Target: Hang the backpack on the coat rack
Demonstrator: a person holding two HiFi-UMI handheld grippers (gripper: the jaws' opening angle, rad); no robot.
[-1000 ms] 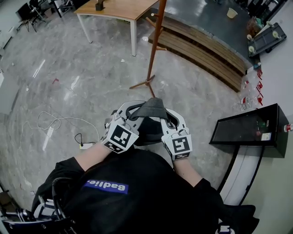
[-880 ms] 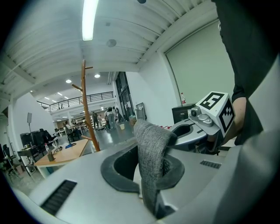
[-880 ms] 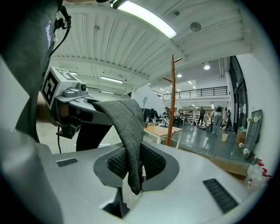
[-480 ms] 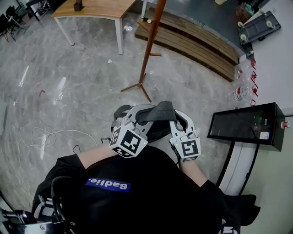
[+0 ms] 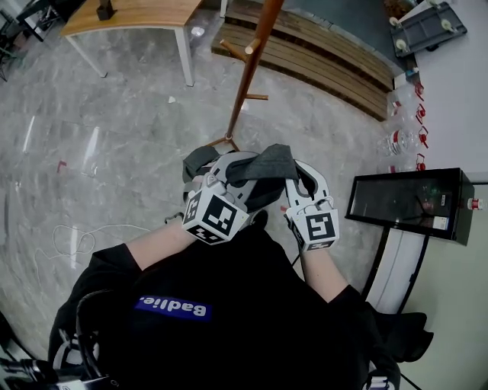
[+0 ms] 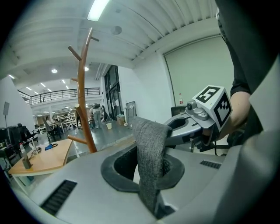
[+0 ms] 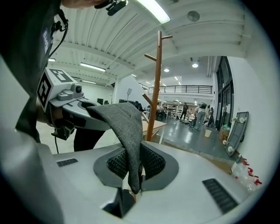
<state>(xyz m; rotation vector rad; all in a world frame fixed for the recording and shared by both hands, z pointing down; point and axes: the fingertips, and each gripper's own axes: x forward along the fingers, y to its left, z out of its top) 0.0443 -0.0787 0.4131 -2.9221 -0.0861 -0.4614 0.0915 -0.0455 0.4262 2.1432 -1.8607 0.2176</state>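
You hold two hand-held grippers side by side in front of your chest. The left hand-held gripper (image 5: 229,169) has its jaws clamped on the one grey strap (image 6: 148,144) of the single backpack (image 5: 267,161). The right hand-held gripper (image 5: 299,175) pinches that same strap from the other side. The backpack hangs in the air between the two, above the floor (image 5: 114,152), just beside the foot of the one wooden coat rack (image 5: 245,72) and not yet on a peg. One wooden desk (image 5: 145,11) stands beyond the rack.
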